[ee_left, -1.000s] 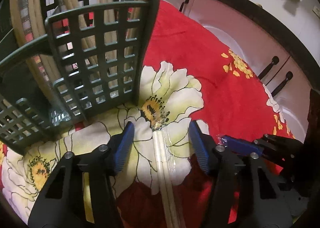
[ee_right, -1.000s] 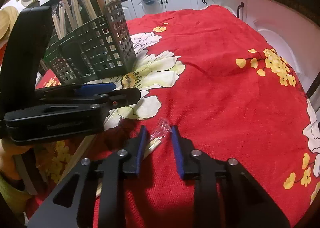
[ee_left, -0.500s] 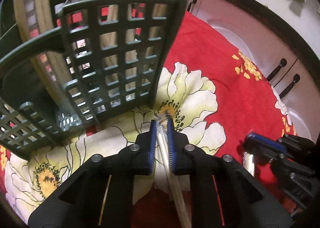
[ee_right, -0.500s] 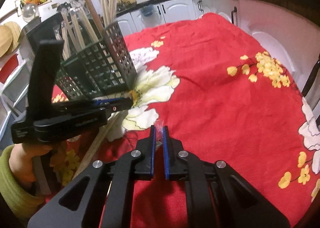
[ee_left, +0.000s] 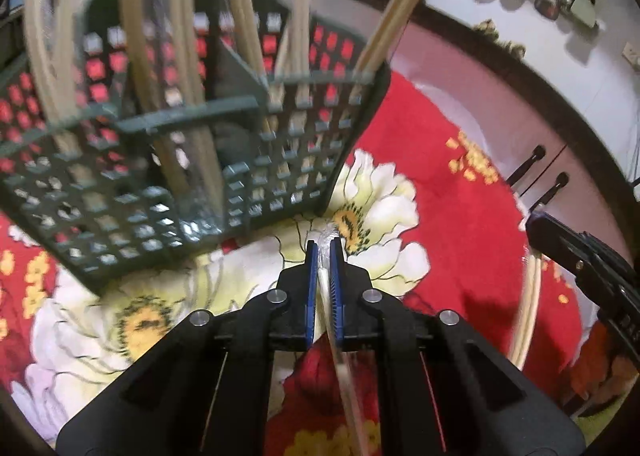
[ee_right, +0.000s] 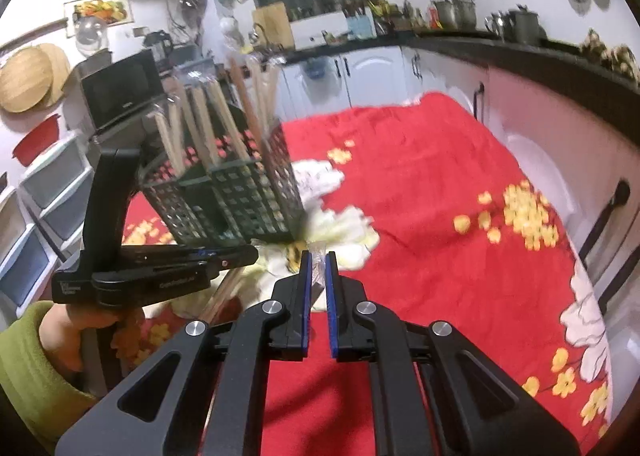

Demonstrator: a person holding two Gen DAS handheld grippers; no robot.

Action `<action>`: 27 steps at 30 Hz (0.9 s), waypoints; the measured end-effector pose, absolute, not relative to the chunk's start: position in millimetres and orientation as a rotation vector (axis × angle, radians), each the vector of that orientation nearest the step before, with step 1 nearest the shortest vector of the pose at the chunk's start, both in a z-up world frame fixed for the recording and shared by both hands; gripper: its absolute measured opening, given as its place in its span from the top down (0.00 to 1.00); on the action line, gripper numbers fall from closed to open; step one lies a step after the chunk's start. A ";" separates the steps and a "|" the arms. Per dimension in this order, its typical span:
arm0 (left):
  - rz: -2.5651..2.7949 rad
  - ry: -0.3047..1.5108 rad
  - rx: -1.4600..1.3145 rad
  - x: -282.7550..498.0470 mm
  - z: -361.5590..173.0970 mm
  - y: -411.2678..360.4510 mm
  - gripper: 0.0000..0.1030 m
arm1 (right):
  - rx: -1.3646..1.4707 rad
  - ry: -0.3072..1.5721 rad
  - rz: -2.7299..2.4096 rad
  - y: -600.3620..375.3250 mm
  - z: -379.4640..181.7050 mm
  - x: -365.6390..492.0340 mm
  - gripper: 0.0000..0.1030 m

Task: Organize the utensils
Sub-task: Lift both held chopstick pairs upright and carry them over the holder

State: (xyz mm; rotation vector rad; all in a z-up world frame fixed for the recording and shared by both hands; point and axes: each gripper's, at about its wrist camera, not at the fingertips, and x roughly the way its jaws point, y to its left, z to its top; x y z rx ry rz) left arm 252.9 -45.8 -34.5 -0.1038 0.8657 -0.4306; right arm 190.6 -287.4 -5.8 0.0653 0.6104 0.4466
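A dark green lattice utensil basket (ee_left: 280, 160) (ee_right: 240, 200) stands on the red flowered cloth, holding several plastic-wrapped pairs of wooden chopsticks (ee_left: 188, 68) upright. My left gripper (ee_left: 324, 252) is shut on a wrapped chopstick pair (ee_left: 340, 356), just in front of the basket's near corner. My right gripper (ee_right: 316, 260) is shut on the clear wrapper end of another wrapped chopstick pair (ee_right: 318, 256), lifted above the cloth right of the basket. That pair hangs from the right gripper in the left wrist view (ee_left: 528, 316).
The red flowered tablecloth (ee_right: 420, 216) covers the table. White cabinets with dark handles (ee_right: 608, 208) run along the right. Kitchen counter clutter, a microwave (ee_right: 120, 92) and storage drawers stand behind and left of the basket.
Both grippers went from open to shut on wrapped chopstick pairs, then lifted them off the cloth. The views have risen and tilted up toward the basket.
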 end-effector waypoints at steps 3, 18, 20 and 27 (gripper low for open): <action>-0.434 0.812 -0.121 242.6 -13.8 -32.8 0.97 | 0.053 0.578 0.466 -282.5 6.4 186.7 0.94; -0.412 0.550 -0.155 198.3 83.0 15.7 0.97 | -0.022 0.419 0.595 -237.5 72.8 168.4 0.94; -0.407 0.522 -0.151 195.0 93.3 17.3 0.97 | -0.027 0.389 0.606 -232.7 84.0 167.9 0.94; -0.380 0.423 -0.149 185.0 128.6 29.3 0.97 | -0.024 0.309 0.614 -226.7 117.9 174.3 0.95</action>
